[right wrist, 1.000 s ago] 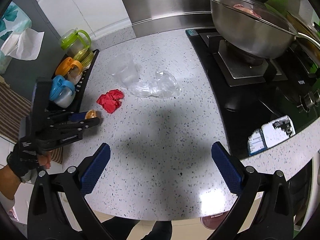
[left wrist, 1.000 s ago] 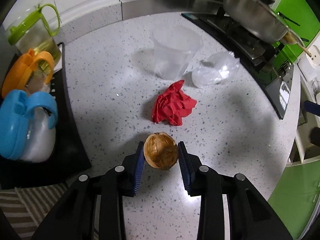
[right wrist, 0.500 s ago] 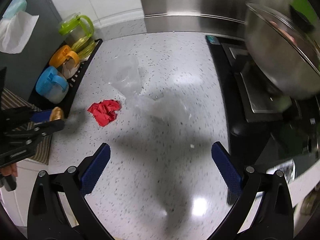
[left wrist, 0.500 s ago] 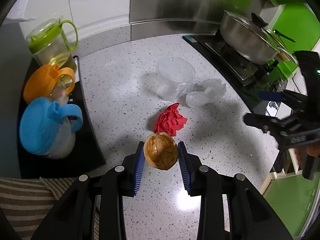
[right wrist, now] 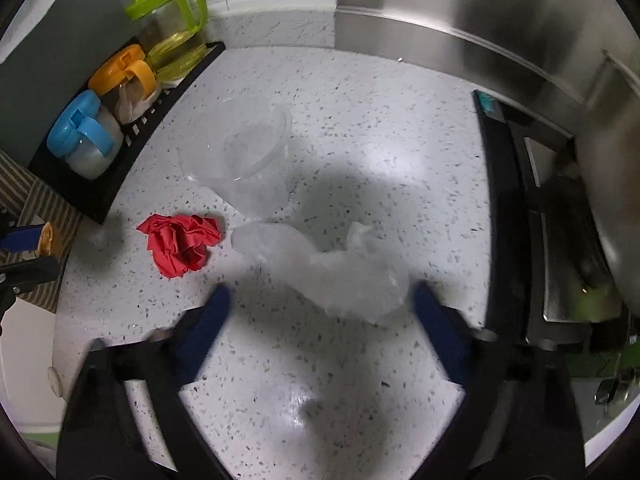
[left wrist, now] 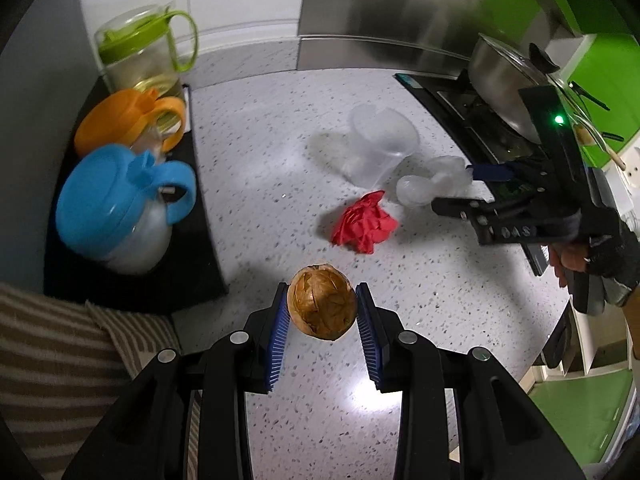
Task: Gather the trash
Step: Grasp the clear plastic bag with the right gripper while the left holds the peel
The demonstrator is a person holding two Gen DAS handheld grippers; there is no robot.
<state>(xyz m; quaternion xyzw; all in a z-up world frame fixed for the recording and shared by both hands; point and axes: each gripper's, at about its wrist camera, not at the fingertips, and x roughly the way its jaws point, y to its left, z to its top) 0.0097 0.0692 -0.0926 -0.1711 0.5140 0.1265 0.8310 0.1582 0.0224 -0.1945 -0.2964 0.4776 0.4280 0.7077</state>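
Note:
My left gripper point(left wrist: 322, 300) is shut on a brown crumpled ball point(left wrist: 322, 306) and holds it above the speckled counter point(left wrist: 280, 128). A crumpled red paper point(left wrist: 362, 226) point(right wrist: 182, 242) lies on the counter beyond it. A clear plastic cup point(left wrist: 380, 144) point(right wrist: 240, 148) stands further back. A crumpled clear plastic bag point(right wrist: 340, 272) point(left wrist: 432, 180) lies to the right of the red paper. My right gripper point(right wrist: 320, 292) point(left wrist: 460, 186) hangs low over the bag. Its jaws are closing, with the bag's near part between the blue fingertips. The pads do not press on it.
A black tray point(left wrist: 200, 240) at the left holds a blue-lidded jar point(left wrist: 120, 208), an orange-lidded jar point(left wrist: 128, 124) and a green-lidded jug point(left wrist: 144, 56). A stove point(right wrist: 560, 240) with a steel pan point(left wrist: 504, 80) is at the right. A striped cloth point(left wrist: 60, 360) lies near left.
The right gripper has come down and in over the clear plastic bag, and its jaws have narrowed. The left gripper has lifted a little with the brown ball still in it.

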